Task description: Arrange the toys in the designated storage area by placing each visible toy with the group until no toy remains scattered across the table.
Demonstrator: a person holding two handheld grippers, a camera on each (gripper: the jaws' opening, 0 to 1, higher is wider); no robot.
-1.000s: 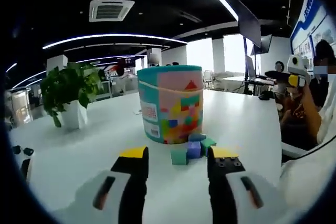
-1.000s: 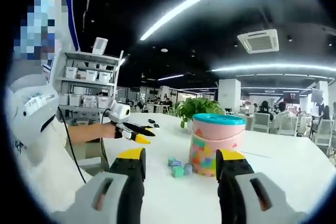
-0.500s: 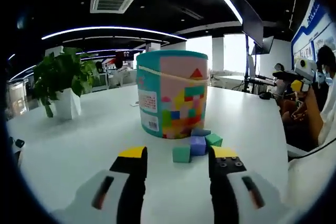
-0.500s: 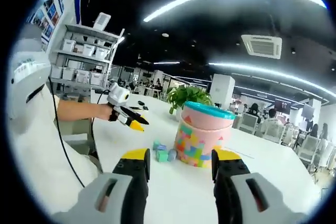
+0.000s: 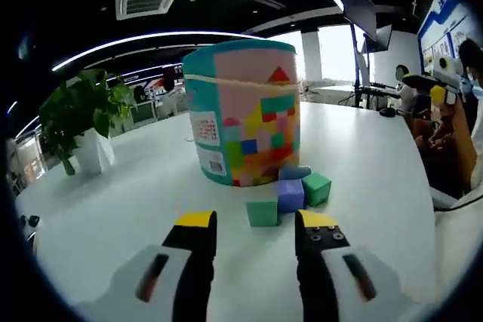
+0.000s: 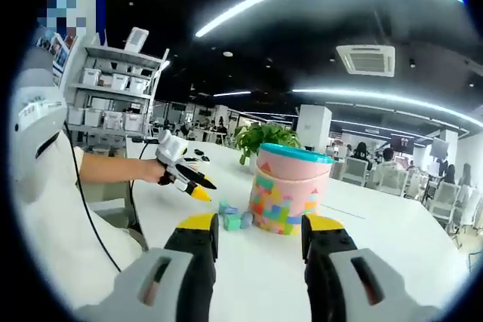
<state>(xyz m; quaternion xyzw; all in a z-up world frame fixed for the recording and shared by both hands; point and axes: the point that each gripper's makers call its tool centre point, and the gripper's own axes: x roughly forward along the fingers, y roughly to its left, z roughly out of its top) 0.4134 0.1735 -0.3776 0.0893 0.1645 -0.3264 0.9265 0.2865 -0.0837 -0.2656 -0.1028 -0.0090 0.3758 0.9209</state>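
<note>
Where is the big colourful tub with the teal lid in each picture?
Left gripper view: the tub stands tall just above the middle, with small blocks at its foot on the white table.
Right gripper view: the tub is smaller, just right of the middle, above the gap between the gripper's jaws.
Shared landmark: the potted plant, left of the tub in the left gripper view, behind it in the right.

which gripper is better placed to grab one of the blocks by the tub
Left, probably. In the left gripper view the left gripper is open with the teal block just ahead between its jaws, beside the tub. The right gripper sits farther back, the blocks small in its view.
</note>
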